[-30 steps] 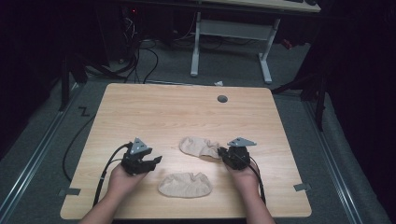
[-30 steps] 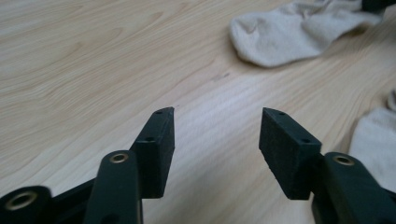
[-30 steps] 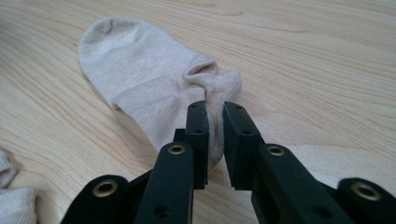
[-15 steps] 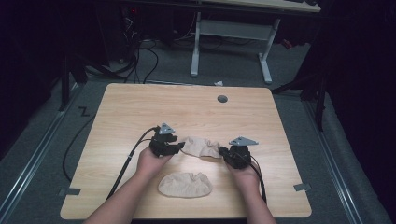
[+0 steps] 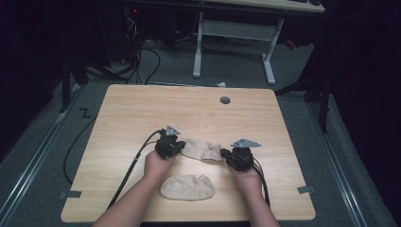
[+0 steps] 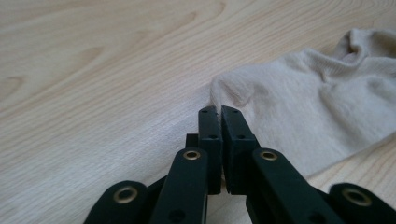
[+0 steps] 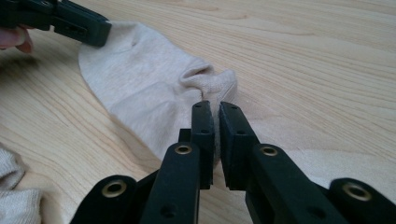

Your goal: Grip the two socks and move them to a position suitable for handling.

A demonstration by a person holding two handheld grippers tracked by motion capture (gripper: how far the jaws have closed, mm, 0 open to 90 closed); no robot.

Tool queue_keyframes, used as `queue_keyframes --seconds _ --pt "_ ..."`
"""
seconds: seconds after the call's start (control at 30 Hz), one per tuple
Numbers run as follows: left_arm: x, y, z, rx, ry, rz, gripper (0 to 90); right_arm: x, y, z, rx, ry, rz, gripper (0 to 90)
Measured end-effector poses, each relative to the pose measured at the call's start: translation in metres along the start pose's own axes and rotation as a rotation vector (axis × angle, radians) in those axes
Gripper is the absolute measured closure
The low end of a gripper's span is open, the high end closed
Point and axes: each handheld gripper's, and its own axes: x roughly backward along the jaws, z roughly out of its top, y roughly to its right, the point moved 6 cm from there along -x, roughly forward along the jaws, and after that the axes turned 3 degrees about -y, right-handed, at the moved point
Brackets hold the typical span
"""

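A beige sock (image 5: 201, 147) lies crumpled on the wooden table (image 5: 142, 109) between my two grippers. My left gripper (image 5: 178, 147) is at its left end. In the left gripper view its jaws (image 6: 219, 111) have just closed on the sock's edge (image 6: 317, 107). My right gripper (image 5: 224, 153) holds the other end. In the right gripper view its jaws (image 7: 215, 106) have tightened on the bunched cuff of the sock (image 7: 140, 88), and the left gripper (image 7: 100, 28) pinches the far end. A second beige sock (image 5: 187, 187) lies flat nearer the person, between the hands.
A dark round grommet (image 5: 225, 100) sits in the table's far middle. Black cables (image 5: 127, 175) trail from the grippers over the near edge. Beyond the table stand a white desk frame (image 5: 231, 33) and floor cables. The table's far half is bare wood.
My left gripper moved right and away from the person, from beside the near sock to the far sock's left end, and shut there. The right gripper stayed put.
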Motion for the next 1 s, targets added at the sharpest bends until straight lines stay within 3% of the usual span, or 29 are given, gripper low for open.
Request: queue_keyframes --seconds 0.2,0.43,0.67,1.0 --pt "0.017 0.002 0.001 -0.025 0.043 -0.01 87.6 -0.002 -0.002 0.001 0.0 0.009 -0.003 85.3" --pt "0.029 0.0 -0.008 -0.032 0.049 -0.007 87.5 -0.004 -0.005 0.002 0.004 0.005 0.008 85.3" --pt "0.04 -0.006 -0.018 -0.032 0.04 0.011 87.5 -0.007 -0.015 0.005 0.026 0.008 0.037 85.3" --pt "0.072 0.001 -0.028 -0.061 0.035 0.038 87.5 -0.001 -0.037 0.005 0.081 0.018 0.063 85.5"
